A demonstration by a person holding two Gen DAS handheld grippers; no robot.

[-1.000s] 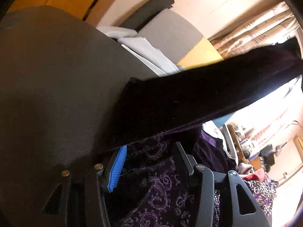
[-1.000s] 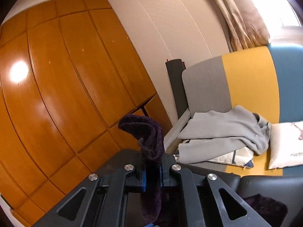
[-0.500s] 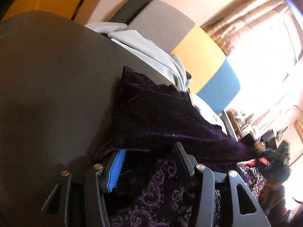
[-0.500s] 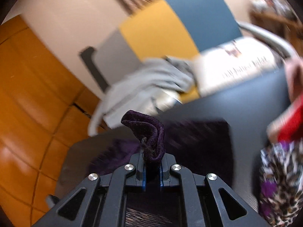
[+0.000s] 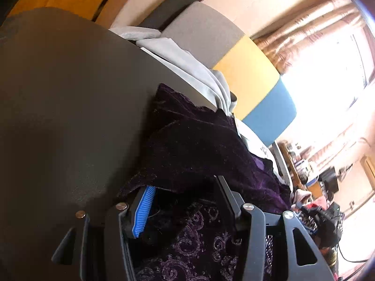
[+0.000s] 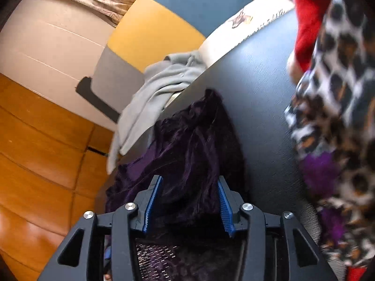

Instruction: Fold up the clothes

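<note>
A dark purple velvet garment (image 5: 192,145) lies bunched on the dark table (image 5: 70,93). In the left wrist view its folded edge drapes over the tips of my left gripper (image 5: 184,183). The jaws stand wide apart, with patterned purple cloth between them and one blue pad (image 5: 143,210) showing. In the right wrist view the same garment (image 6: 187,140) lies in a heap on the table (image 6: 257,82). My right gripper (image 6: 189,179) is open just over the garment's near end, and both blue pads are bare.
A grey garment (image 6: 159,82) hangs over the seat of a grey, yellow and blue chair (image 5: 246,65) behind the table. A white pillow (image 6: 234,30) lies beside it. Leopard-print cloth (image 6: 332,93) and red cloth (image 6: 309,11) crowd the right. Wooden cabinets (image 6: 35,140) stand at the left.
My right gripper swung down from high up to the table with the garment's end pinched, then opened and let it go. The stretched cloth has dropped into a heap over the left gripper.
</note>
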